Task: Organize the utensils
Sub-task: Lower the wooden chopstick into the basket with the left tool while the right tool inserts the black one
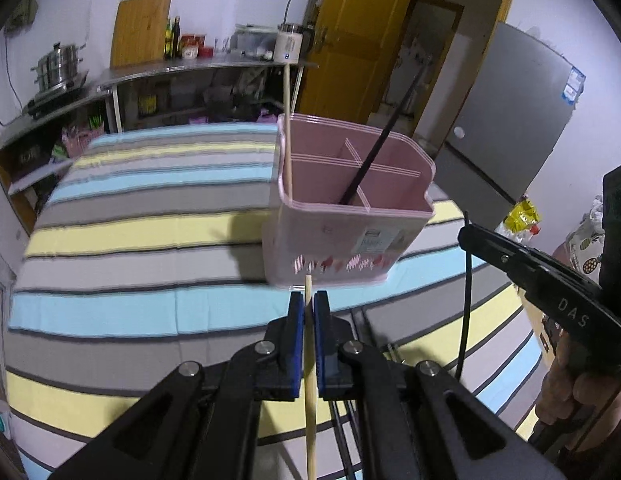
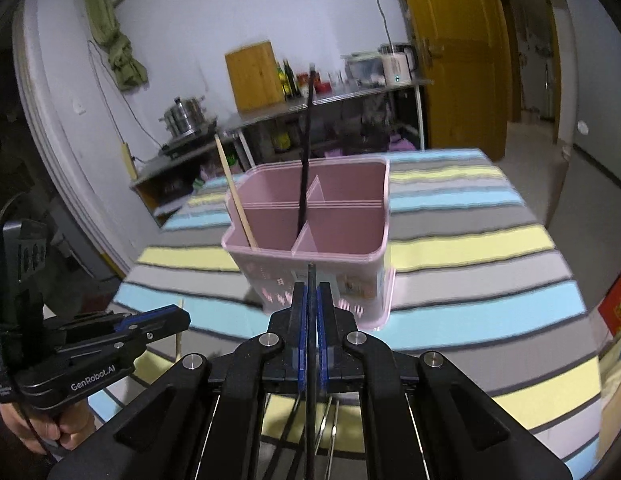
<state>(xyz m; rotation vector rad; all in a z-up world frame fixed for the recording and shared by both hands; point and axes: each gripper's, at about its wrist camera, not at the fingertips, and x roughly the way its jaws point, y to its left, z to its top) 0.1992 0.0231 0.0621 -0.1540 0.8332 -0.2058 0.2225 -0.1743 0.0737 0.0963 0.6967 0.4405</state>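
Observation:
A pink divided utensil holder (image 1: 350, 208) (image 2: 310, 232) stands on the striped table. One wooden chopstick (image 1: 286, 92) (image 2: 236, 196) and one black chopstick (image 1: 386, 140) (image 2: 306, 140) lean inside it. My left gripper (image 1: 309, 300) (image 2: 182, 314) hovers just in front of the holder, shut on another wooden chopstick (image 1: 310, 400). My right gripper (image 2: 311, 292) (image 1: 464, 236) is shut on a second black chopstick (image 2: 310, 400) (image 1: 466, 280), also raised in front of the holder. More utensils (image 2: 326, 420) lie on the table under the right gripper, partly hidden.
The striped tablecloth (image 1: 130, 240) (image 2: 470, 248) covers the table. Behind it is a steel shelf (image 1: 190, 68) with a pot (image 1: 56, 68), cutting board (image 1: 140, 30), bottles and a kettle (image 2: 396, 64). A yellow door (image 1: 350, 32) and a grey fridge (image 1: 518, 112) stand at the right.

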